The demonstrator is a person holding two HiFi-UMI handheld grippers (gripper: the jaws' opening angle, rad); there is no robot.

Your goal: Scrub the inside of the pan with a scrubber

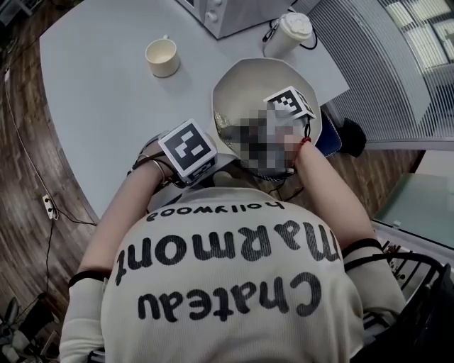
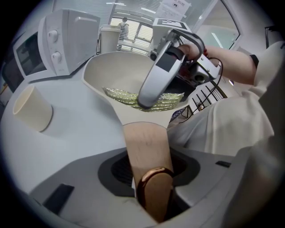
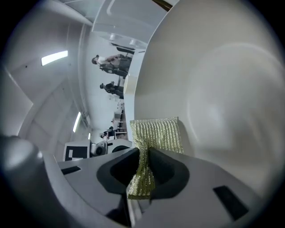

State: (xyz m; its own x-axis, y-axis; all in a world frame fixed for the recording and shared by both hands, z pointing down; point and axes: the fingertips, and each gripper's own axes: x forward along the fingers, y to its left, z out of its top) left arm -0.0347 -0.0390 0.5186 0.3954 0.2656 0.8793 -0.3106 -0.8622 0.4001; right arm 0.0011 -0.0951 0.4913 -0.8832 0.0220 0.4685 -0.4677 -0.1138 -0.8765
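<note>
A pale pan point(image 1: 250, 88) sits at the table's near edge, its bowl tipped toward me. Its wooden handle point(image 2: 146, 147) with a copper end loop runs between the jaws of my left gripper point(image 2: 149, 167), which is shut on it. My right gripper point(image 2: 149, 102) reaches down into the bowl. It is shut on a gold-green mesh scrubber point(image 3: 155, 136), pinched at its middle, with the free end lying flat against the pan's inner wall point(image 3: 218, 93). The scrubber point(image 2: 116, 94) spreads across the bowl under that gripper. In the head view a mosaic patch hides the jaws inside the pan.
A cream cup point(image 1: 162, 57) stands on the grey table point(image 1: 99, 99) left of the pan. A lidded paper cup point(image 1: 287, 33) and a white microwave point(image 1: 227, 14) are at the back. A wire rack point(image 2: 202, 95) sits beyond the table's edge by my right arm.
</note>
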